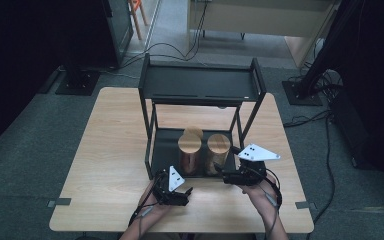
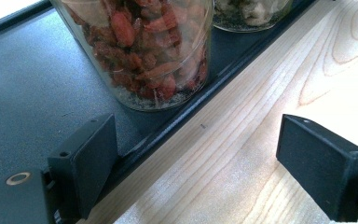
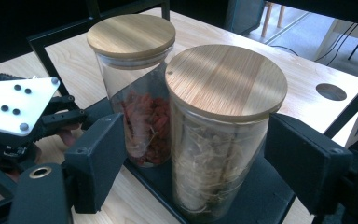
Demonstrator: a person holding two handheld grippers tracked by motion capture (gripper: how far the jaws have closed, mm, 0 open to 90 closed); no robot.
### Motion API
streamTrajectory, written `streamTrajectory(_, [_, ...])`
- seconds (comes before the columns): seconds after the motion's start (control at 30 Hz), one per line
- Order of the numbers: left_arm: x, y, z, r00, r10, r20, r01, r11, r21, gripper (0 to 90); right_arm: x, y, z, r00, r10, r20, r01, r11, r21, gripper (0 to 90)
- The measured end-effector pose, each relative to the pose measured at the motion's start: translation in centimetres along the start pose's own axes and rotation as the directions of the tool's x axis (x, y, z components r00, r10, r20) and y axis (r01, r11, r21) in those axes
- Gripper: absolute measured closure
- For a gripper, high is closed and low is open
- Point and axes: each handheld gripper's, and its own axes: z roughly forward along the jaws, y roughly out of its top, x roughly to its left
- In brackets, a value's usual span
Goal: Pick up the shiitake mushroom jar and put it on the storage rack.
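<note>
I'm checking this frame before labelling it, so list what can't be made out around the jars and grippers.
- Third jar: high view, only its lid shows behind the front jars; contents hidden.
- Red-filled jar: left gripper view, top cut off by the edge.
- Pale-filled jar: right gripper view, right gripper jaws flank it; contact unclear.
- Left gripper: high view, too small and dark to read.

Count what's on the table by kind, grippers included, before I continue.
Wooden-lidded jars: 3
Black rack: 1
Grippers: 2, left gripper and right gripper
Total: 6
</note>
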Motion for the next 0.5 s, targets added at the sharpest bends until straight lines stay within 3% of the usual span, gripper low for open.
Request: streamTrajectory(0.5, [0.01,0.0,-0.01,1.0,-0.001,0.001,0.001,1.0,0.0,12.8,0.43,-0.09,-0.41,0.9997,-0.017,-0.017,0.017,1.0,-0.01,20.6])
